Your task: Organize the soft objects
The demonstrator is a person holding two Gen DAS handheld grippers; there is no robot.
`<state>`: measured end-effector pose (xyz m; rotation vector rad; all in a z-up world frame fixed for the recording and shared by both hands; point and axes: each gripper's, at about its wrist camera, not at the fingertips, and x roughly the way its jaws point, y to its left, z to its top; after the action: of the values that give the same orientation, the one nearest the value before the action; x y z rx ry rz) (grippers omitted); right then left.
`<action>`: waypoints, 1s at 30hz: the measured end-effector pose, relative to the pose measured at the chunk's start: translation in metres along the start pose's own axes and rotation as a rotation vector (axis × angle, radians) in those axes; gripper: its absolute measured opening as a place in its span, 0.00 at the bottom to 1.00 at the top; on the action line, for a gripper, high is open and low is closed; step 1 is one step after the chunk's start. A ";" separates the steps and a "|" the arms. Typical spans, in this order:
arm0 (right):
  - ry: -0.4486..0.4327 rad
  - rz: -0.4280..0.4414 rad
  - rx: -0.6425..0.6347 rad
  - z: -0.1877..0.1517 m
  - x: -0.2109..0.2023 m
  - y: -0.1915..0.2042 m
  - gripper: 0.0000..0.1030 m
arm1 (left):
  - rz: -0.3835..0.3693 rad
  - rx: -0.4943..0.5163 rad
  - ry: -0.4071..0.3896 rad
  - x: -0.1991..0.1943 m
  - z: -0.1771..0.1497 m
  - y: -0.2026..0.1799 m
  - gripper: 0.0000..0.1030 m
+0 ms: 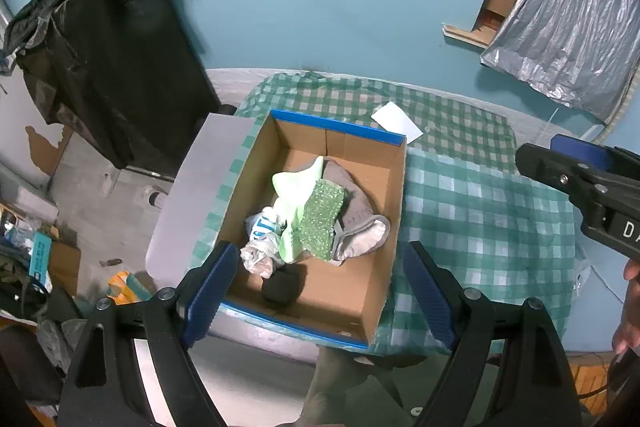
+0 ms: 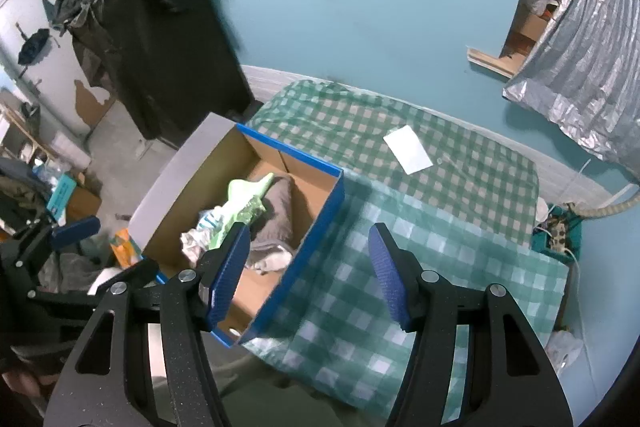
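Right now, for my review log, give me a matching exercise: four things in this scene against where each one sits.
Things:
1. green sponge
2. white paper
3. black soft item
4. left tool

Places:
A. flat on the checked cloth, beyond the box
B. on the box floor, near the front wall
C. on top of the pile, over the grey cloth
D. open, above the box's near edge

Pairs: 1-C, 2-A, 3-B, 4-D

The box is cardboard with a blue rim; the grey cloth lies inside it.
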<state>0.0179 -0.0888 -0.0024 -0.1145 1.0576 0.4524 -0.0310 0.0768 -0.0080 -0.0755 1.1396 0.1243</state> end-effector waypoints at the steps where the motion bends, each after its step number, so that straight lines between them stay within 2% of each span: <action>1: 0.000 -0.002 0.004 0.000 -0.001 -0.002 0.59 | 0.002 0.002 0.001 0.000 0.000 -0.001 0.83; 30: -0.016 0.002 0.021 -0.002 -0.013 -0.015 0.59 | 0.008 0.027 0.002 -0.008 0.003 -0.022 0.83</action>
<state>0.0172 -0.1067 0.0066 -0.0905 1.0466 0.4432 -0.0285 0.0548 0.0004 -0.0472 1.1433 0.1159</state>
